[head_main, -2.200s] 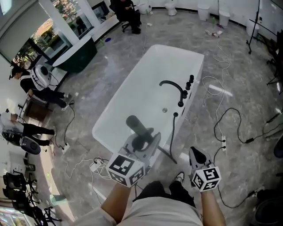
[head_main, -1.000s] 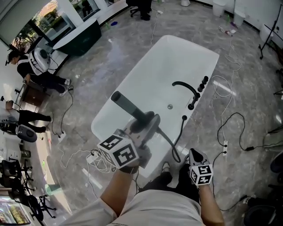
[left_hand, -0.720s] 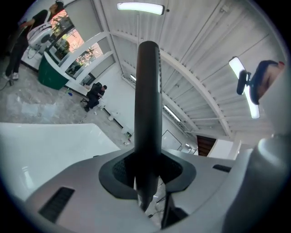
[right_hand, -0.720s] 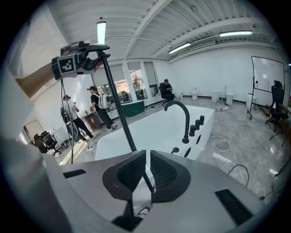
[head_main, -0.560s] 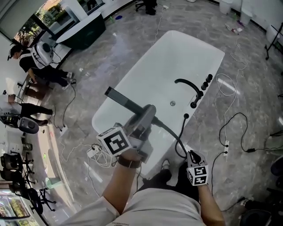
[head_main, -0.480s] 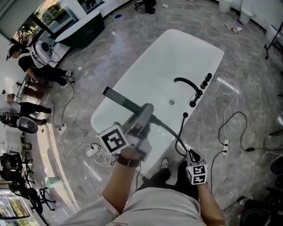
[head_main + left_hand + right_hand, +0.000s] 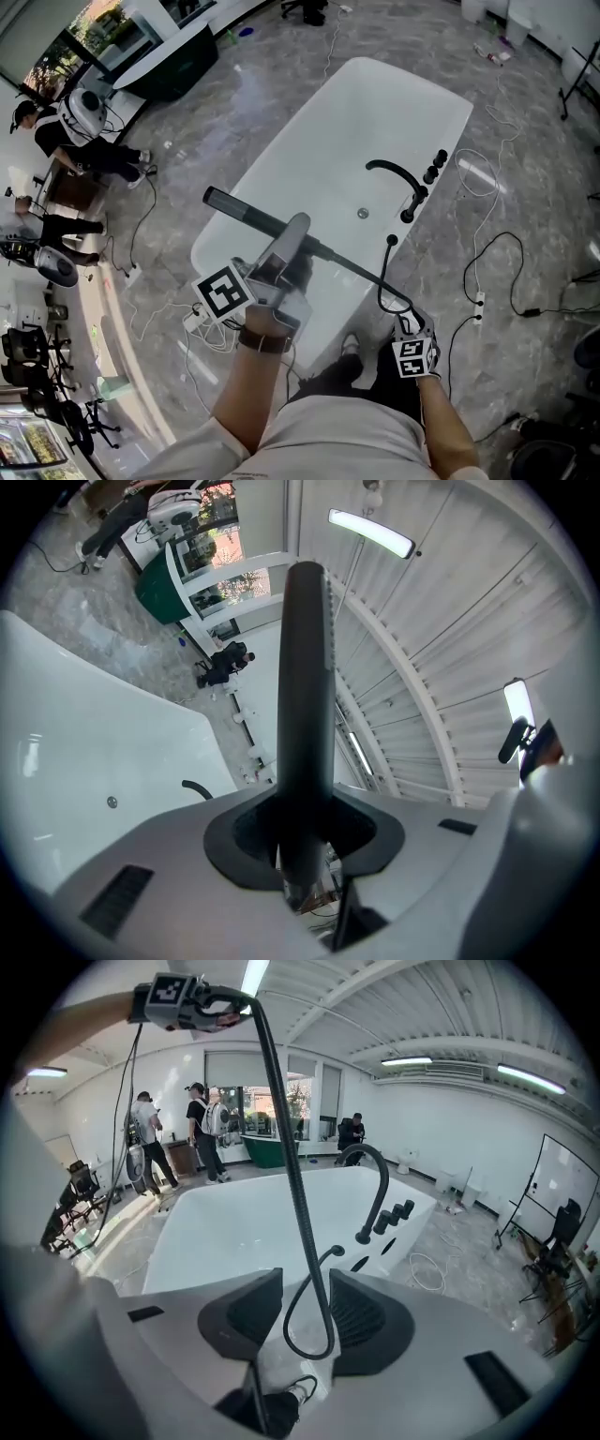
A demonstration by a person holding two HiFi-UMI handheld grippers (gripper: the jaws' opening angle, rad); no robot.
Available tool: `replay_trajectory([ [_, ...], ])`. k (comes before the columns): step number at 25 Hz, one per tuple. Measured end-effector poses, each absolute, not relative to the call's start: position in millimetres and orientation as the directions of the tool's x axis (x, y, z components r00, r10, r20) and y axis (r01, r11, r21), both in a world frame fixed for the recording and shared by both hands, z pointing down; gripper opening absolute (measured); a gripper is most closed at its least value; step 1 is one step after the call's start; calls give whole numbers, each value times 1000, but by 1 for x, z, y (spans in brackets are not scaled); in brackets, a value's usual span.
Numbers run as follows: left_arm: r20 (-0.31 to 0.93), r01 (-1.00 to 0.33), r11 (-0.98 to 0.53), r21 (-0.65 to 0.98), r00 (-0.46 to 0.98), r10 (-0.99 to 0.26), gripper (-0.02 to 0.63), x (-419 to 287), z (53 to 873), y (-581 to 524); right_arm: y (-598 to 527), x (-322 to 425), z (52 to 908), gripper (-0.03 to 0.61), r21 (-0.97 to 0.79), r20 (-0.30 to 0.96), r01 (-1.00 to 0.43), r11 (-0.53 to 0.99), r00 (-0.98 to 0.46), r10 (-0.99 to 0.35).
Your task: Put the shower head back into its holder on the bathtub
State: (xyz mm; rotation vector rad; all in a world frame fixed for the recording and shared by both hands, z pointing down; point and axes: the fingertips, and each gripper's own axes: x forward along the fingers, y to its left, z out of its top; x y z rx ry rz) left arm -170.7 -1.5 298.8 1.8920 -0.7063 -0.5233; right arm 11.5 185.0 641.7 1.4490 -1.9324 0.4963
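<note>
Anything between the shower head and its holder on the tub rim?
Nothing solid. The shower head hangs over the bathtub; only its own hose runs to the holder, its loop between the jaws of the right claw, which have just been opening.

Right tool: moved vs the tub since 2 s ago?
Yes. Against the bathtub, the right tool has sunk toward the hose loop beside the near rim. Its jaws have just been opening; the loop stands between them, not gripped.
</note>
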Motion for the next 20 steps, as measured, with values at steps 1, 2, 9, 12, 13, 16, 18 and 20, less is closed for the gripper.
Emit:
replay_trajectory([
  [1,-48,-236,-323,917,735,-676,106,-171,297,-1,183,14,647,135,96,707,-946,311,-155,-690],
  [2,-52,-232,-324,917,736,-675,106,-172,294,-1,181,17,653,137,102,713,-945,309,-147,-685],
  [9,-68,-222,-333,916,733,-677,106,-182,284,4,161,22,691,150,145,742,-931,334,-121,-659],
  [12,-69,-218,-326,920,728,-682,106,-189,282,5,153,16,699,153,152,751,-919,364,-132,-647],
  [13,-68,-217,-321,922,727,-684,106,-191,282,5,151,13,702,155,153,754,-914,375,-137,-643],
  [16,-58,-221,-310,925,723,-689,106,-198,285,6,145,6,706,153,168,749,-907,385,-137,-648],
  [18,-54,-224,-303,926,718,-694,106,-201,289,4,141,6,707,147,184,744,-905,384,-127,-656],
  [20,-53,-223,-298,928,713,-699,106,-203,292,1,139,9,708,72,199,740,-899,391,-124,-661],
])
